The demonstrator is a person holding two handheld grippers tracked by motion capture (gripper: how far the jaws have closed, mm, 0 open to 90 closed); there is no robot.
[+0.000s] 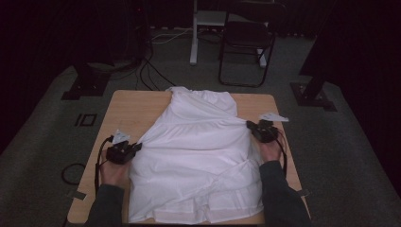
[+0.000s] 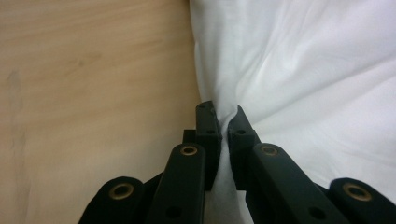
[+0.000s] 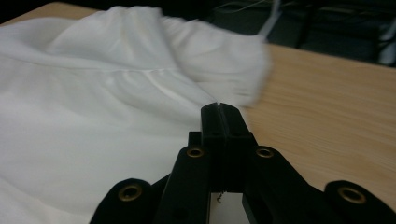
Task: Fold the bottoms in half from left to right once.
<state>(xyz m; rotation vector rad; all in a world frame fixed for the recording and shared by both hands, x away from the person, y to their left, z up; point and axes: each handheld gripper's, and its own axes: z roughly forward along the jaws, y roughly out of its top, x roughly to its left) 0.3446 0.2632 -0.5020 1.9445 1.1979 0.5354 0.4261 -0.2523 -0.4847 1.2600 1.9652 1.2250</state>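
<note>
White garment (image 1: pixel 196 156) spread on wooden table (image 1: pixel 127 113), left gripper (image 1: pixel 137 147) and right gripper (image 1: pixel 249 125) clamped shut on its opposite side edges

white garment (image 1: pixel 198 156), rumpled, spread on table (image 1: pixel 132 111)

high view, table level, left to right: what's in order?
Left gripper, jaws shut on the cloth edge → white garment spread on the wooden table → right gripper, jaws shut on the opposite edge.
</note>
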